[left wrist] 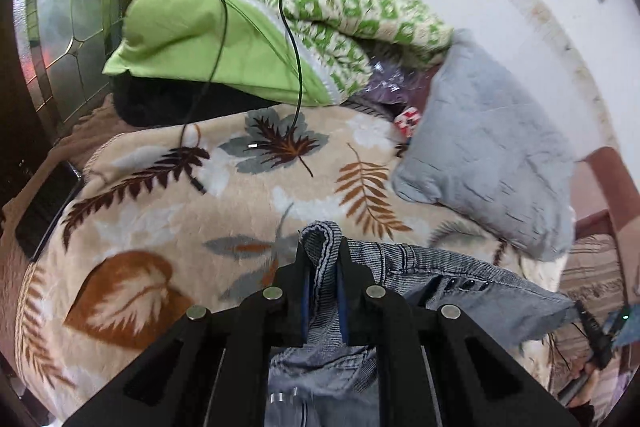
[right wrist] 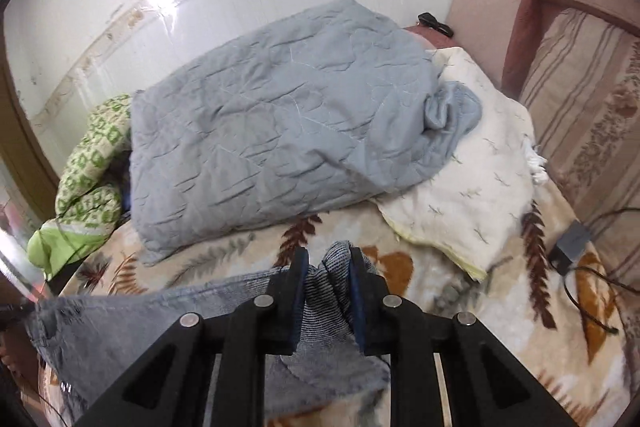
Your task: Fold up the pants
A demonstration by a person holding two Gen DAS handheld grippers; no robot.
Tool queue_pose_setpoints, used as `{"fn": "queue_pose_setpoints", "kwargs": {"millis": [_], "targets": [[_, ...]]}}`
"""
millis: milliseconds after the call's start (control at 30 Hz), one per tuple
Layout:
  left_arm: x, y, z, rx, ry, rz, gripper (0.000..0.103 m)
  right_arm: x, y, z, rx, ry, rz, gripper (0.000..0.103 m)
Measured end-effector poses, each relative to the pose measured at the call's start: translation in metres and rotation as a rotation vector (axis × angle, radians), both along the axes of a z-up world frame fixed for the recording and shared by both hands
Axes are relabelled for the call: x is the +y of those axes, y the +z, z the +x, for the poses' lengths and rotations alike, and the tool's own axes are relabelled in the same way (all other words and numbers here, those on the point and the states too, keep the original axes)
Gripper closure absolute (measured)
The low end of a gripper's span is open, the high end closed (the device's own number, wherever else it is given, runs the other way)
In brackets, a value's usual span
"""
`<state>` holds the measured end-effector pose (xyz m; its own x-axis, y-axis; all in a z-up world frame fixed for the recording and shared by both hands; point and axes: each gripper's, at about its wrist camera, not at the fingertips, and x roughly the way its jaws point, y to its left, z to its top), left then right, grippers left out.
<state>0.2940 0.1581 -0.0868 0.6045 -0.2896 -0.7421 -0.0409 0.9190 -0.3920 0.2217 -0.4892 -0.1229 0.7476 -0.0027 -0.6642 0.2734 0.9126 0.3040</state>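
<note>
Grey-blue denim pants (left wrist: pixel 460 287) hang stretched between my two grippers above a leaf-patterned blanket (left wrist: pixel 160 227). My left gripper (left wrist: pixel 322 247) is shut on a bunched edge of the pants, and the waistband with its buttons runs off to the right. My right gripper (right wrist: pixel 329 259) is shut on another bunched edge of the pants (right wrist: pixel 140 323), and the cloth runs off to the lower left. The right gripper also shows at the far right edge of the left wrist view (left wrist: pixel 596 339).
A grey quilt (right wrist: pixel 280 131) lies folded on the bed behind. A green patterned blanket (left wrist: pixel 352 7) and green pillow (left wrist: pixel 192 39) lie at the far end. Black cables (left wrist: pixel 224 75) trail over the blanket. A white blanket (right wrist: pixel 480 187), a small adapter (right wrist: pixel 572 239) and a sofa back (right wrist: pixel 580 87) lie to the right.
</note>
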Motion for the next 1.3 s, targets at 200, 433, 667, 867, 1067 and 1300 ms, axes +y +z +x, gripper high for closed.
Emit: {"fn": "queue_pose_setpoints", "kwargs": {"millis": [200, 433, 667, 867, 1067, 1300], "targets": [[0.012, 0.003, -0.082, -0.031, -0.018, -0.023, 0.092, 0.004, -0.023, -0.078, 0.069, 0.014, 0.026, 0.082], [0.026, -0.021, -0.166, -0.023, -0.025, -0.023, 0.092, 0.009, -0.04, -0.188, 0.064, -0.02, 0.093, 0.09], [0.032, -0.071, -0.199, 0.055, -0.02, -0.028, 0.092, 0.005, -0.074, -0.224, 0.166, -0.04, 0.272, 0.09], [0.034, -0.072, -0.2, 0.052, -0.003, -0.045, 0.092, -0.002, -0.104, -0.215, 0.188, -0.073, 0.358, 0.087], [0.035, -0.074, -0.197, 0.061, 0.008, -0.044, 0.092, -0.008, -0.114, -0.205, 0.176, -0.102, 0.366, 0.083], [0.041, -0.083, -0.198, 0.081, 0.029, -0.075, 0.092, -0.016, -0.115, -0.212, 0.092, -0.112, 0.401, 0.041]]}}
